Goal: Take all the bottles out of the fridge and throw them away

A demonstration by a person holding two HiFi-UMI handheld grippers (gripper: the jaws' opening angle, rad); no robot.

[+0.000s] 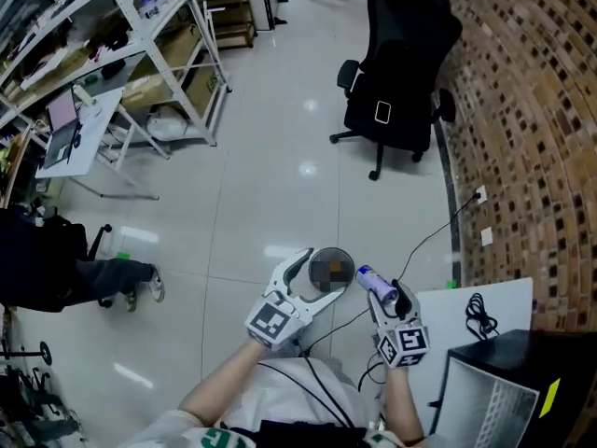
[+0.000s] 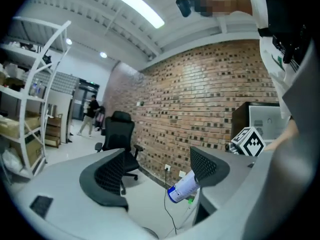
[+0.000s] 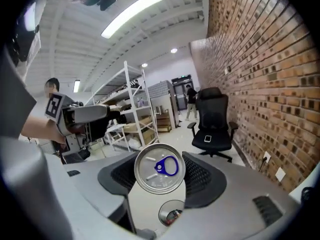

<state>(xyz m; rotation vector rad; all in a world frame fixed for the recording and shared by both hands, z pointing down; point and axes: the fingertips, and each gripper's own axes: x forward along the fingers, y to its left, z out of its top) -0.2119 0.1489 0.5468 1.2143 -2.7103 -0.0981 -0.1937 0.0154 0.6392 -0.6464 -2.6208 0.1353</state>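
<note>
A white and blue drink can (image 1: 375,284) lies on its side in my right gripper (image 1: 384,299), whose jaws are shut on its sides. In the right gripper view the can's silver top with a blue pull tab (image 3: 160,167) faces the camera between the dark pads of the right gripper (image 3: 160,176). A small round bin (image 1: 338,252) stands on the floor just below and left of the can; the bin (image 3: 172,213) shows under the can. My left gripper (image 1: 325,271) hovers over the bin, open and empty. The left gripper (image 2: 157,176) sees the can (image 2: 184,188) past its right jaw.
A black office chair (image 1: 396,63) stands by the brick wall (image 1: 532,110). White shelving (image 1: 140,54) fills the far left. A white table (image 1: 476,315) with a dark box (image 1: 508,390) is at my right. A seated person (image 1: 56,259) is at the left edge.
</note>
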